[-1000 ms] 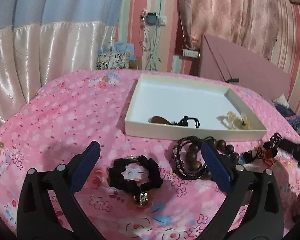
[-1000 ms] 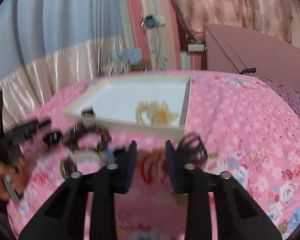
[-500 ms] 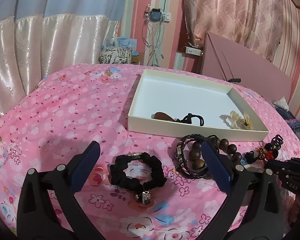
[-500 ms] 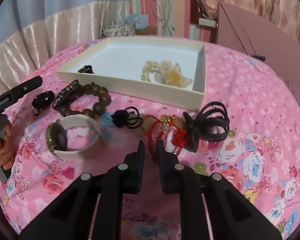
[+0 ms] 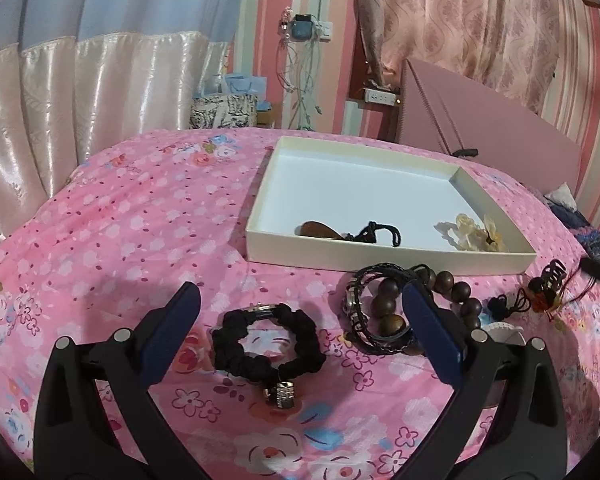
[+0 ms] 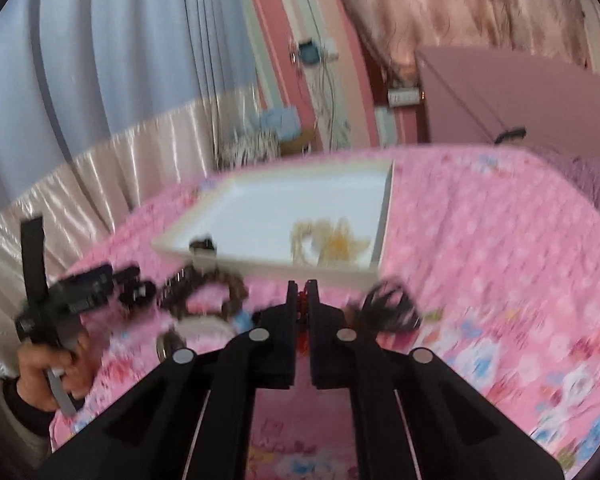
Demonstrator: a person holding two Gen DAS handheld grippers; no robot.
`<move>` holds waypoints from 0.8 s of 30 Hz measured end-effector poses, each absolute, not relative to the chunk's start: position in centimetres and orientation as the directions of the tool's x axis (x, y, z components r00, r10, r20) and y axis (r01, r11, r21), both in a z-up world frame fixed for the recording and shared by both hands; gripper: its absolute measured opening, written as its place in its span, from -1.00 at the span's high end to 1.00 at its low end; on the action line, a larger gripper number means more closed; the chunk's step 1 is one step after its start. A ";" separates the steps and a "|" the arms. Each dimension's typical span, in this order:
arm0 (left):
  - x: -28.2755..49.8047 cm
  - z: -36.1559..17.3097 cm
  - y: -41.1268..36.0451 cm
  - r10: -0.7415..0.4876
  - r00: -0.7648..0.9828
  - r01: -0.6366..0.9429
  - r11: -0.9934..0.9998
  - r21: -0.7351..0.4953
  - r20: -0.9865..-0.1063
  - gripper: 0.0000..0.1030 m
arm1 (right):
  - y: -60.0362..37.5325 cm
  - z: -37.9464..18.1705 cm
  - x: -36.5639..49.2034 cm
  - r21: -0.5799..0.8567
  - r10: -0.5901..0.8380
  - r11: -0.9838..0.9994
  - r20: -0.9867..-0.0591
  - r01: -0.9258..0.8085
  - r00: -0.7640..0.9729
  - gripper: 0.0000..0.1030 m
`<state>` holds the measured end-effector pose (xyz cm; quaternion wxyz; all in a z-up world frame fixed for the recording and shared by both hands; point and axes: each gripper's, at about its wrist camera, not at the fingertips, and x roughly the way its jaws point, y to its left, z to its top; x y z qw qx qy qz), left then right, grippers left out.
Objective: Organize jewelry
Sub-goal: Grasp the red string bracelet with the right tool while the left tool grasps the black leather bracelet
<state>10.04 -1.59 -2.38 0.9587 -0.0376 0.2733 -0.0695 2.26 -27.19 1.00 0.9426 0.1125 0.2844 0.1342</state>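
Left wrist view: left gripper [image 5: 300,330] is held wide open, nothing gripped; black braided bracelet [image 5: 268,340] lies between its fingers on the pink bedspread [image 5: 140,220]. White box [image 5: 380,256] sits just beyond.

Right wrist view, blurred: right gripper [image 6: 302,300] has just been closing and is clamped on the red cord charm [image 6: 302,312], near the box's front wall.

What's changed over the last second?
The right gripper has just closed on the red cord charm and begun lifting it toward the tray. The left gripper stays open over the black bracelet, untouched. The bead bracelet, the black claw clip and the tray's contents stay put.
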 end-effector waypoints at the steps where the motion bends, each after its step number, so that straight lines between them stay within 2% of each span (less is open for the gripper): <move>1: 10.1 -2.4 -1.7 -0.162 0.839 0.124 0.986 -0.109 -0.520 -0.93 | -27.4 1.3 2.5 0.295 0.318 0.937 -0.497 -0.188 0.807 0.93; 6: 9.7 -2.2 -2.4 -0.193 0.842 0.166 0.981 -0.097 -0.504 -0.93 | -27.7 1.5 3.7 0.267 0.265 0.952 -0.465 -0.152 0.844 0.93; 10: 9.3 -2.2 -4.5 -0.212 0.833 0.236 0.972 -0.018 -0.510 -0.91 | -26.7 -0.1 3.9 0.184 0.193 0.976 -0.480 -0.116 0.856 0.93; 13: 9.3 -2.4 -6.4 -0.191 0.823 0.259 0.964 0.054 -0.535 -0.77 | -26.4 -0.2 3.3 0.158 0.180 0.980 -0.465 -0.118 0.867 0.93; 15: 9.7 -2.6 -7.3 -0.213 0.803 0.291 0.955 0.054 -0.556 -0.64 | -26.3 -0.4 3.5 0.157 0.182 0.980 -0.480 -0.120 0.858 0.93; 20: 12.5 -3.6 -8.2 -0.236 0.730 0.306 0.952 -0.002 -0.641 -0.13 | -26.6 -0.5 3.6 0.171 0.197 0.977 -0.485 -0.128 0.852 0.93; 22: 13.1 -4.0 -8.5 -0.224 0.713 0.297 0.955 -0.002 -0.664 -0.03 | -26.7 -0.6 3.6 0.177 0.199 0.976 -0.486 -0.128 0.851 0.93; 24: 12.9 -4.0 -9.1 -0.227 0.716 0.319 0.948 0.020 -0.660 -0.03 | -26.6 -0.6 3.7 0.175 0.201 0.976 -0.490 -0.130 0.849 0.93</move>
